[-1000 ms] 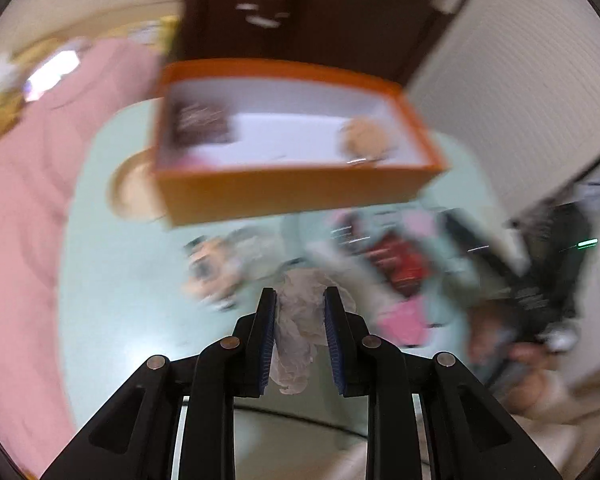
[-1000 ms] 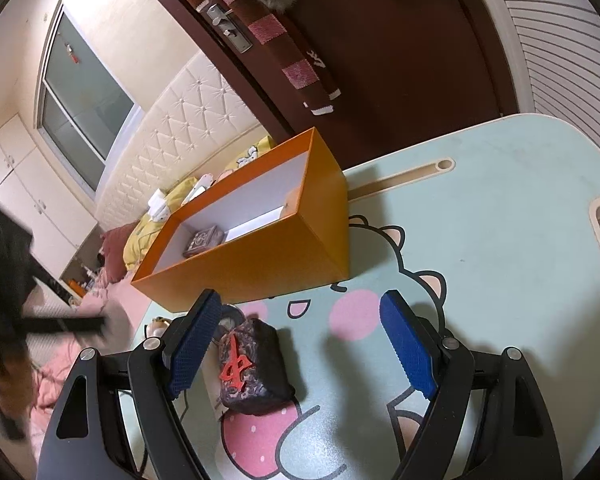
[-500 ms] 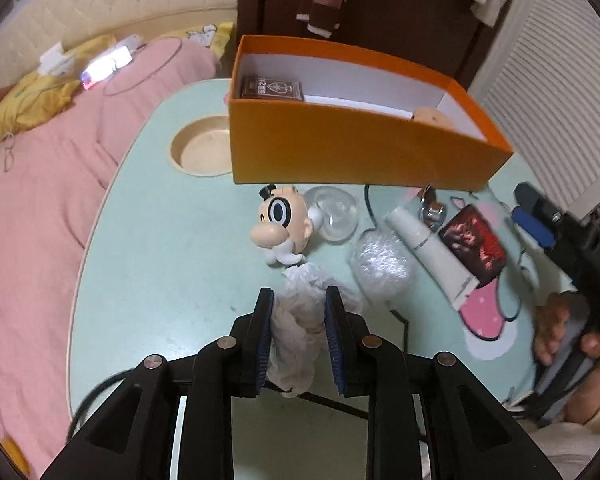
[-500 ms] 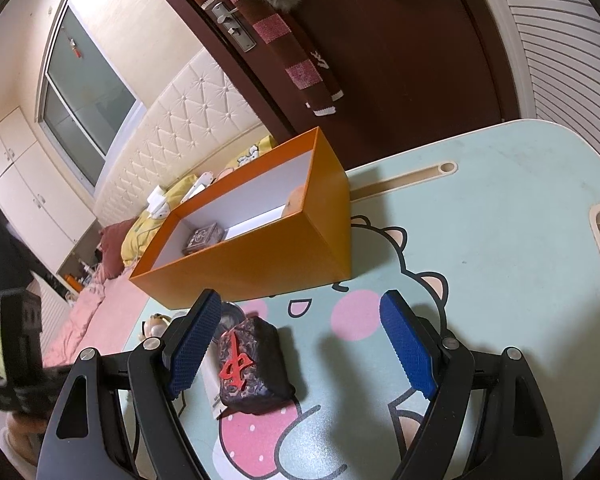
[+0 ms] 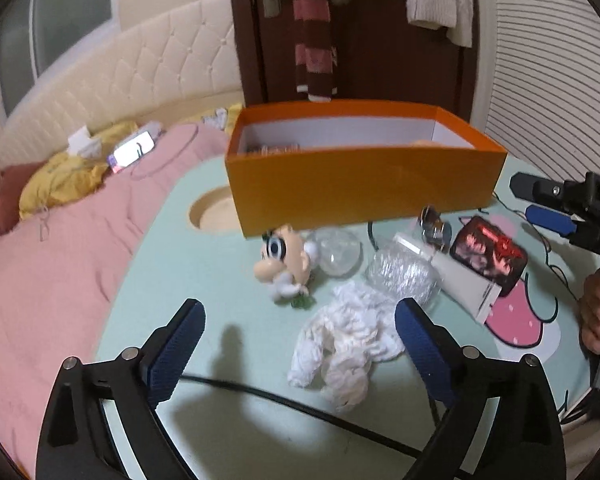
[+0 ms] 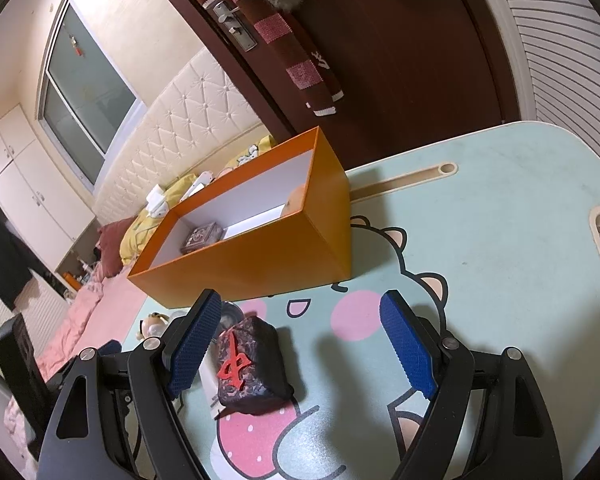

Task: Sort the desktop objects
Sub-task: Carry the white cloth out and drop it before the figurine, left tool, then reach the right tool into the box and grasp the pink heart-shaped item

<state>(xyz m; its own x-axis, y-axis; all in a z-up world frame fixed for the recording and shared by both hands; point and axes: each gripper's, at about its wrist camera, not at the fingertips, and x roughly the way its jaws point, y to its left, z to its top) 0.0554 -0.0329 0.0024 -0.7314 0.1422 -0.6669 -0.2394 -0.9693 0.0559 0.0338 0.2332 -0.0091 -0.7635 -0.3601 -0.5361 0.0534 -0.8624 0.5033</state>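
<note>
My left gripper is open and empty. A crumpled white tissue lies on the table between its fingers. Beyond it stand a cartoon figurine, a clear ball, a crinkled plastic wad, a white tube and a dark box with a red character. An orange box stands at the back. My right gripper is open and empty, above the dark box, with the orange box beyond.
A black cable crosses the mint green table near me. A round recess sits left of the orange box. A pink bed borders the table on the left. A playing-card pack lies inside the orange box.
My left gripper has opened and let go of the white tissue, which now lies on the table. The left view has pulled back and tilted up. The right gripper has not moved.
</note>
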